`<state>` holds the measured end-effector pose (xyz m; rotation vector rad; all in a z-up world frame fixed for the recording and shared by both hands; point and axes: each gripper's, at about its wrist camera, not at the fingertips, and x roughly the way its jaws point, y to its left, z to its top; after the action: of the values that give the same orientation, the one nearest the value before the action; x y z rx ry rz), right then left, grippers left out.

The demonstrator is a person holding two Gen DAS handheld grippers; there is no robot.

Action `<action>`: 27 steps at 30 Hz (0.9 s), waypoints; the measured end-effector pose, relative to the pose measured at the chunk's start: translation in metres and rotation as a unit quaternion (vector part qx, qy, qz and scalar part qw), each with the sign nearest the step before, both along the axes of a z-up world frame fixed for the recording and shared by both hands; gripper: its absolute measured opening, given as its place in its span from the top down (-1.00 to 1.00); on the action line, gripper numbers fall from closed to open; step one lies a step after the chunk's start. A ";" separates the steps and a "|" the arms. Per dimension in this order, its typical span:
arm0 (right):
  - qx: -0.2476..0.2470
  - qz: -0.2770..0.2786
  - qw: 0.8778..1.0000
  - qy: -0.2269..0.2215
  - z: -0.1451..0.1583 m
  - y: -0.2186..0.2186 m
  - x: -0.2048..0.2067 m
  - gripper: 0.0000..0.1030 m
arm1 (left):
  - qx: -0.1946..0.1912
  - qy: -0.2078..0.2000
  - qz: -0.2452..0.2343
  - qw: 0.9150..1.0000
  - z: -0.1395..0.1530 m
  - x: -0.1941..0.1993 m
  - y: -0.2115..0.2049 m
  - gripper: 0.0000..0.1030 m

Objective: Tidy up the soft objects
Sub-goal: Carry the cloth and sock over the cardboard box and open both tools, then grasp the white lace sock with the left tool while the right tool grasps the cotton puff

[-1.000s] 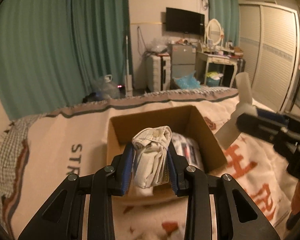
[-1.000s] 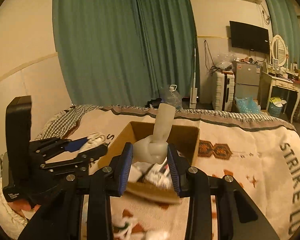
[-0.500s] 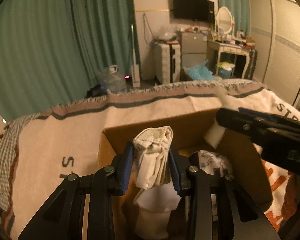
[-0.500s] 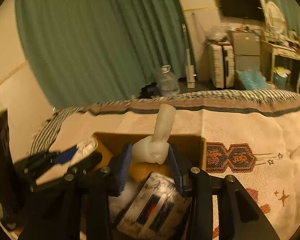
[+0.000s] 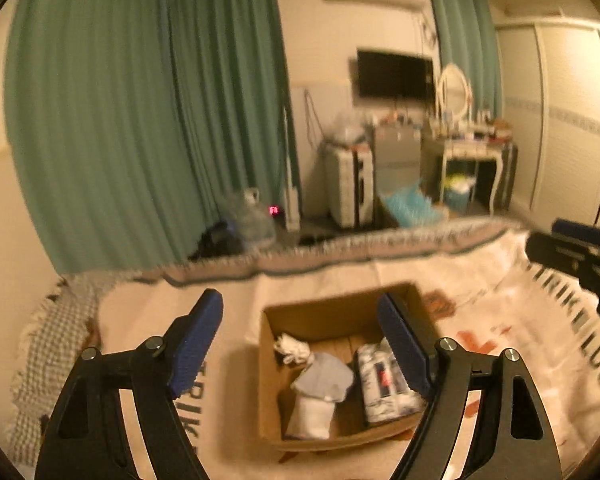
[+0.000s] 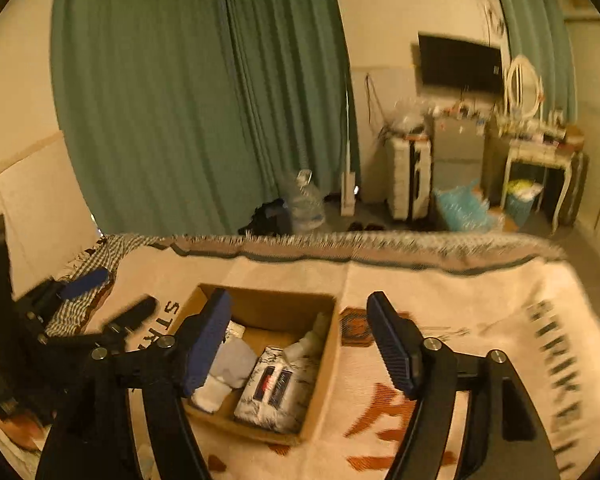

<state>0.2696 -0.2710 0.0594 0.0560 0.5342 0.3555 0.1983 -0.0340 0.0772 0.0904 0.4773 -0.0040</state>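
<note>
Both grippers, left (image 5: 300, 340) and right (image 6: 300, 340), hung spread and empty above the box (image 6: 324, 364) holding the socks (image 5: 312, 392) and pack (image 6: 276, 392); best lifted straight, clear of the walls.

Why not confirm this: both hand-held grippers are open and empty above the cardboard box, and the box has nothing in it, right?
Not quite. Both the left hand-held gripper and right hand-held gripper are open and empty, but the cardboard box holds soft items, including a printed pack, as the right wrist view shows.
</note>
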 end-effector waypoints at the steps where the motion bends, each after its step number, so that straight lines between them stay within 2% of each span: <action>1: -0.003 -0.001 1.000 -0.006 0.009 -0.002 -0.010 -0.53 | -0.004 -0.008 0.002 1.000 0.009 -0.011 0.003 -0.83; 5: -0.013 0.004 0.999 -0.029 0.044 -0.010 -0.061 -0.70 | -0.021 -0.031 0.013 0.999 0.035 -0.051 0.014 -0.85; 7: -0.014 0.013 0.999 -0.031 0.051 -0.010 -0.082 -0.88 | -0.025 -0.029 0.015 0.999 0.037 -0.067 0.020 -0.85; 12: -0.029 0.040 0.998 -0.036 0.045 -0.003 -0.129 -0.94 | -0.021 -0.025 0.031 0.999 0.015 -0.101 0.033 -0.85; 16: -0.034 0.060 0.997 -0.017 0.012 0.005 -0.146 -0.94 | -0.011 -0.011 0.041 0.999 -0.023 -0.118 0.036 -0.85; 22: -0.049 0.078 0.996 0.015 -0.053 0.011 -0.149 -0.94 | 0.031 0.024 0.053 0.998 -0.082 -0.123 0.021 -0.85; 27: -0.050 0.084 0.993 0.062 -0.116 0.015 -0.136 -0.93 | 0.024 0.082 0.029 0.996 -0.135 -0.115 0.006 -0.85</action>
<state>0.1335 -0.2560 -0.0566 -0.0641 0.6821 0.4902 0.0832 -0.0278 -0.0577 0.1230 0.6435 0.0580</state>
